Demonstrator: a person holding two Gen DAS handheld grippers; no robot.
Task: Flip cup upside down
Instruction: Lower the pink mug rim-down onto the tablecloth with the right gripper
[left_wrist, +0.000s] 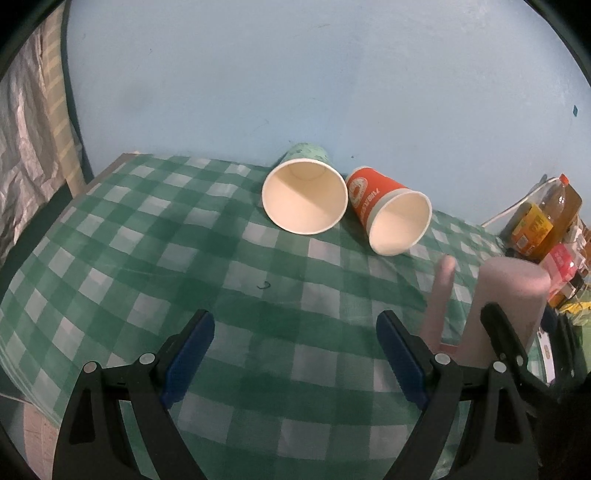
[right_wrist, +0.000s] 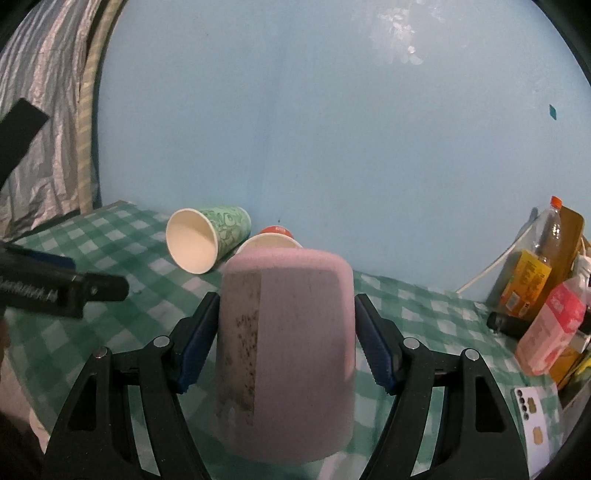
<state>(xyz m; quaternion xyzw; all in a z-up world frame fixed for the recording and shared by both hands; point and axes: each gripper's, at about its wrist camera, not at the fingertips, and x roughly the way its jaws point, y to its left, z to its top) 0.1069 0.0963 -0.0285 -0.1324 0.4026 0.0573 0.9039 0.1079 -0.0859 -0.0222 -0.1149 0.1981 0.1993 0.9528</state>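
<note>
A pink cup (right_wrist: 286, 354) is held between the blue pads of my right gripper (right_wrist: 286, 343), base toward the wall, over the green checked tablecloth (right_wrist: 424, 314). It also shows in the left wrist view (left_wrist: 506, 314) at the right, with its handle (left_wrist: 439, 295) sticking out. My left gripper (left_wrist: 295, 358) is open and empty above the cloth. A green paper cup (left_wrist: 304, 195) and an orange paper cup (left_wrist: 391, 214) lie on their sides by the wall; both show in the right wrist view, green (right_wrist: 207, 238), orange (right_wrist: 275, 236) mostly hidden behind the pink cup.
Bottles and cartons (right_wrist: 543, 295) crowd the table's right end; they also appear in the left wrist view (left_wrist: 546, 229). A phone (right_wrist: 532, 417) lies at the right front. The blue wall (left_wrist: 295, 74) stands close behind the cups. A curtain (left_wrist: 26, 129) hangs at the left.
</note>
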